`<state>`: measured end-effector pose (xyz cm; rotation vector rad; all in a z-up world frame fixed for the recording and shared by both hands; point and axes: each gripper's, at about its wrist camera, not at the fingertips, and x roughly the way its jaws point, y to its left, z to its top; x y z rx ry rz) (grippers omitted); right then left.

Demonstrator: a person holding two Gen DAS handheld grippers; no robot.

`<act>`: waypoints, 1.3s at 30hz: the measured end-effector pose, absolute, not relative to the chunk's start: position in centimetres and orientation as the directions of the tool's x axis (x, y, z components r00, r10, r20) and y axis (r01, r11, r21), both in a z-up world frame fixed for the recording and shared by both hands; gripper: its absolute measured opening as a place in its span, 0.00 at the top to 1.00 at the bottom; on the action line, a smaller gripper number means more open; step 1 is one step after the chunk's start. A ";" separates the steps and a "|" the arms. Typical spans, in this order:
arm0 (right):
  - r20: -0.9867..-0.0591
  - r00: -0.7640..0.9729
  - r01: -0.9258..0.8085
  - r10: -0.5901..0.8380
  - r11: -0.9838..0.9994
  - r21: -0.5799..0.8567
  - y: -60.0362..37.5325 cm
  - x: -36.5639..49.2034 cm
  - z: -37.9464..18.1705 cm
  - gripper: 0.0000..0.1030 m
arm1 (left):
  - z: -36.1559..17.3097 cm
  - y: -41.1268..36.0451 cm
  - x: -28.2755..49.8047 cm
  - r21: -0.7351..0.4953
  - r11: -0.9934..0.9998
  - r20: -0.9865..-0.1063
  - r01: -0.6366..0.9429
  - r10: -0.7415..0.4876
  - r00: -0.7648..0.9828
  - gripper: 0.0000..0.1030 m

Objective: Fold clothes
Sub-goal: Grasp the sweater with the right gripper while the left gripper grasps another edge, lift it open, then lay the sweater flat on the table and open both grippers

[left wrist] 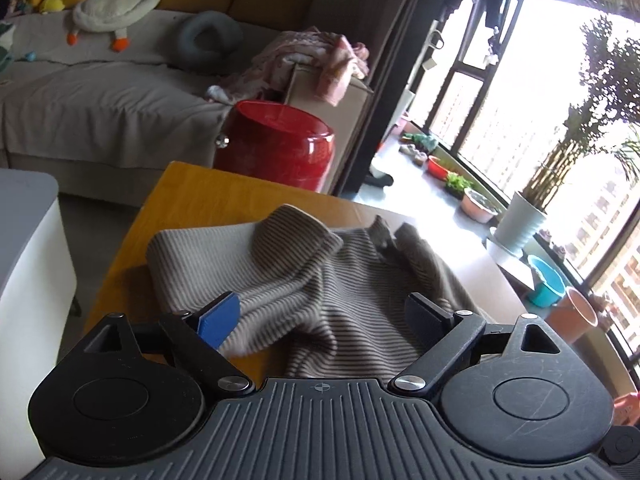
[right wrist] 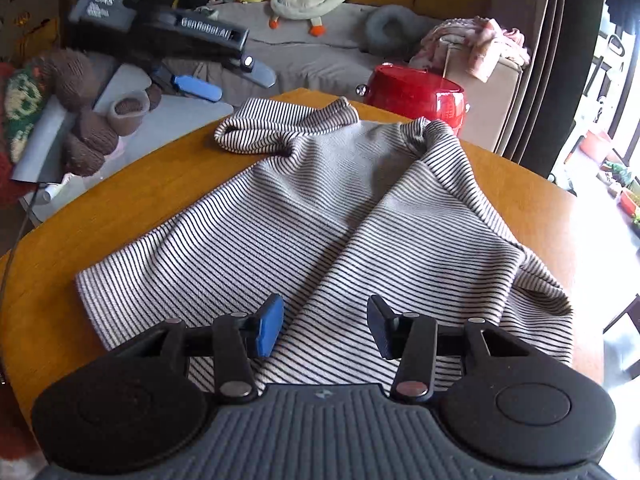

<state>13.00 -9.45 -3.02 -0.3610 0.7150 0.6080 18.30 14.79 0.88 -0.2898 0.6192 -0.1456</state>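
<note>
A cream garment with thin dark stripes point(right wrist: 328, 216) lies rumpled on the orange wooden table point(right wrist: 132, 196), one sleeve point(right wrist: 276, 124) bunched at the far side. My right gripper point(right wrist: 325, 328) is open just above the garment's near hem, with nothing between its fingers. In the left wrist view the same garment point(left wrist: 320, 288) lies crumpled below my left gripper point(left wrist: 322, 316), whose jaws stand wide apart and hold nothing. From the right wrist view the left gripper point(right wrist: 216, 80) hovers beyond the table's far left edge.
A red stool point(right wrist: 416, 92) stands past the table's far edge, beside a cardboard box draped with a pink blanket point(right wrist: 480, 44). Brown knitted items point(right wrist: 88, 128) lie on a grey surface to the left. A sofa point(left wrist: 80, 92) sits behind; plant pots point(left wrist: 520, 224) line the window.
</note>
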 end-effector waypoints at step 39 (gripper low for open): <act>-0.525 0.790 -0.267 0.317 0.949 0.170 -21.7 25.6 8.9 0.96 | -3.2 8.0 15.0 -0.385 0.835 -0.524 0.394 -0.549 0.651 0.00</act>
